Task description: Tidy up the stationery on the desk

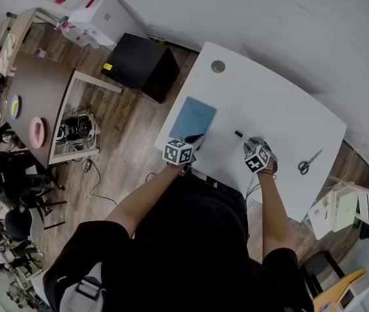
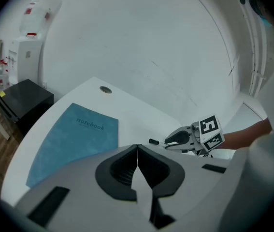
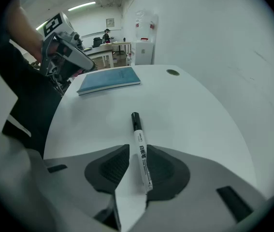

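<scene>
A white marker [image 3: 140, 149] with a black cap sticks out from between the jaws of my right gripper [image 3: 139, 166], which is shut on it above the white desk [image 1: 269, 103]. In the head view the marker [image 1: 243, 136] points away from that gripper [image 1: 252, 145]. My left gripper [image 2: 137, 151] is shut with nothing in it and hangs at the near edge of a blue notebook [image 2: 74, 139], which lies flat on the desk's left part [image 1: 192, 117]. Scissors [image 1: 309, 162] lie further right on the desk.
A round cable grommet [image 1: 218, 66] sits in the desk's far corner. A black cabinet [image 1: 142, 64] stands on the wooden floor left of the desk. White shelving [image 1: 343, 207] stands at the right end. A wall runs behind the desk.
</scene>
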